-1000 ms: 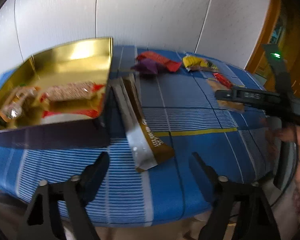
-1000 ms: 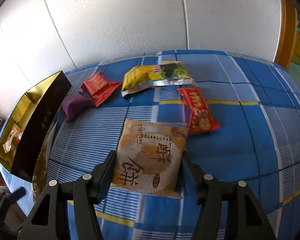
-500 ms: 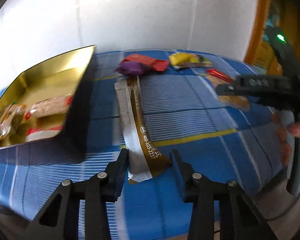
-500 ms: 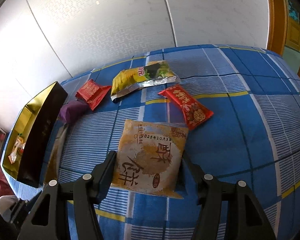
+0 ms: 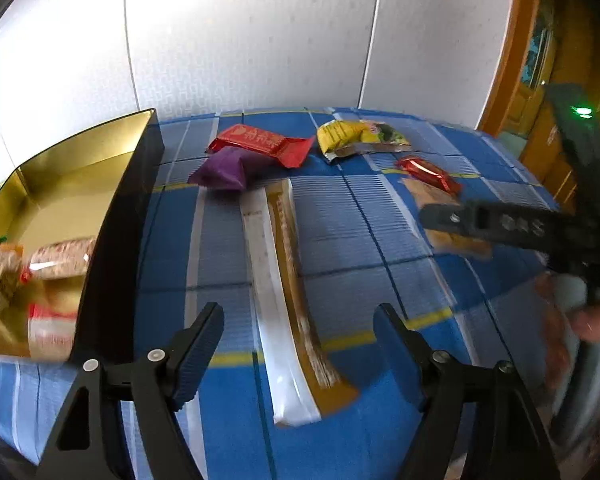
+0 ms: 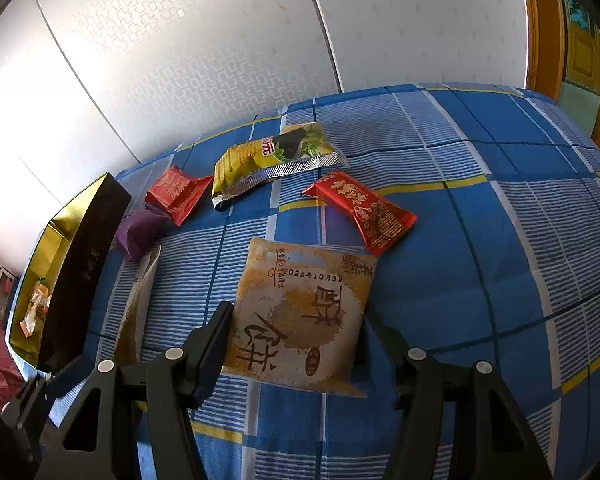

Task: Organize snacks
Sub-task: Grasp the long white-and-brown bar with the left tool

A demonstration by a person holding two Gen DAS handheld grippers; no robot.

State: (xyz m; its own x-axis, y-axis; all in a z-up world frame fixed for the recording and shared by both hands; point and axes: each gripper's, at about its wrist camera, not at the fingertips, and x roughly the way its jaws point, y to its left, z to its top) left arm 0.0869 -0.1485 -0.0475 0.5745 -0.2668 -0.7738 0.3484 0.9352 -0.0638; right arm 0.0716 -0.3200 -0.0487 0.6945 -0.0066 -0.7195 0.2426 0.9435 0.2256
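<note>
A long brown-and-white bar packet (image 5: 280,280) lies flat on the blue checked cloth. Its near end sits between the fingers of my left gripper (image 5: 298,316), whose jaws are opening and stand clear of the bar on both sides. To the left stands the gold tin (image 5: 80,152), with wrapped snacks (image 5: 60,256) inside. My right gripper (image 6: 296,332) is shut on a square tan biscuit packet (image 6: 300,312), one finger at each side edge. One of its fingers (image 5: 480,220) shows at the right of the left wrist view.
Farther back on the cloth lie a purple packet (image 6: 140,230), a red packet (image 6: 176,192), a yellow-green bag (image 6: 268,156) and a small red packet (image 6: 364,212). The tin's black wall (image 6: 80,260) stands at the left. A white panelled wall closes the back.
The left gripper moved over the bar's near end, narrowed its jaws around it half a second ago, then spread them wide. The right gripper rolled slightly, still holding the tan packet.
</note>
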